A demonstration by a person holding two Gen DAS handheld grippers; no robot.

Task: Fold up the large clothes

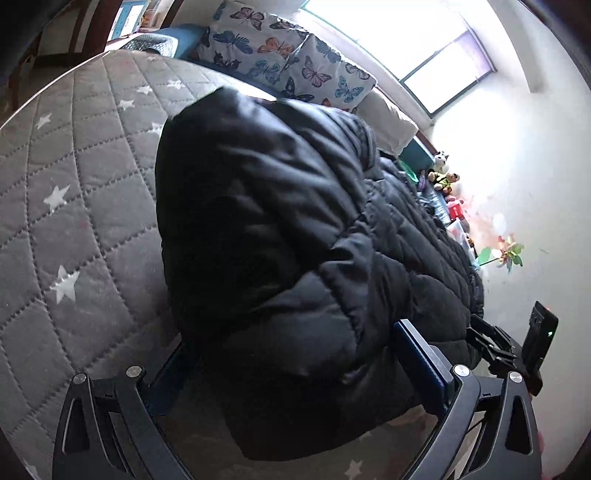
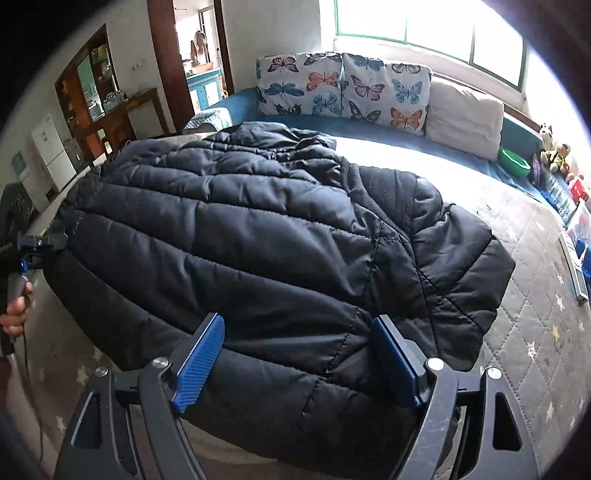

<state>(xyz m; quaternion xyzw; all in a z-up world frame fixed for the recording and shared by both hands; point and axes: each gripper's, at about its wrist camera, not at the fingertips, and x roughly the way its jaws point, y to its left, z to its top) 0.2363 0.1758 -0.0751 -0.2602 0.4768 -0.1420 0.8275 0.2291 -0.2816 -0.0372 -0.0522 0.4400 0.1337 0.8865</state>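
My right gripper [image 2: 297, 354] wide, straddling black puffer jacket [image 2: 258, 236] hem at bed [image 2: 532, 332] near edge; left gripper [image 1: 295, 373] wide around jacket.

We lose near hem of black quilted puffer jacket [image 2: 258, 236] behind right gripper [image 2: 297, 360] frame, bottom of right wrist view. In left wrist view, left gripper [image 1: 291, 369] left finger mostly buried behind jacket [image 1: 277, 229] fold; we can't tell if pads press fabric. Grey star-print quilted bedspread [image 1: 74, 206] hidden under jacket. Window [image 2: 424, 26] blown out, nothing readable outside. Small plush toys [image 1: 445, 179] by wall too small for us to identify. Person's hand [image 2: 14, 314] cut by left edge.
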